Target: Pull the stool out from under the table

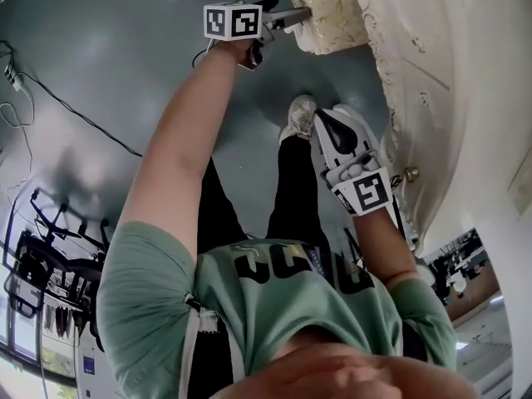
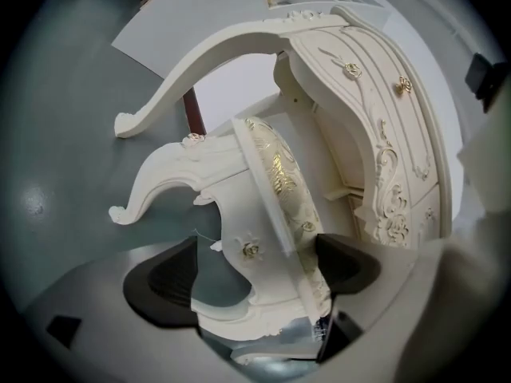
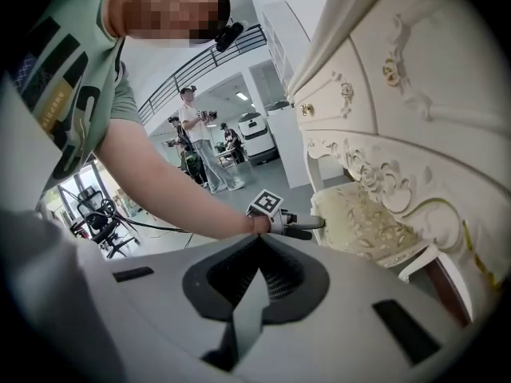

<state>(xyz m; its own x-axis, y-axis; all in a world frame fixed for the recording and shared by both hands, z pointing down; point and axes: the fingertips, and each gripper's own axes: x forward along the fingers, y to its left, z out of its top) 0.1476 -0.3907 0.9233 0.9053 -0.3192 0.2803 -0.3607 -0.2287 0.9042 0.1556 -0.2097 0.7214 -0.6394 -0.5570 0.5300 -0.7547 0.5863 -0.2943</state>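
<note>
**Stool (image 2: 239, 206) sits partly under the dressing table (image 2: 383, 150), left tool (image 2: 259, 268) wide around its rim**

Your head view cuts the stool off at the top edge, and its far side hides beneath the dressing table's carved apron. Your left tool stands wide, with the stool's carved seat rim between the pads but not clamped. Your right tool (image 3: 257, 246) is closed on nothing, near the dressing table. You can count one stool, one curved stool leg (image 2: 152, 190) clearly, two tools and, in the left gripper view, two gold drawer knobs (image 2: 351, 70).

The stool (image 2: 239, 214), frame centre, looks like cream painted carved wood, smooth and semi-gloss, its seat woven gold-patterned cloth. The floor (image 2: 56, 134), left, is smooth grey with a dull sheen.
</note>
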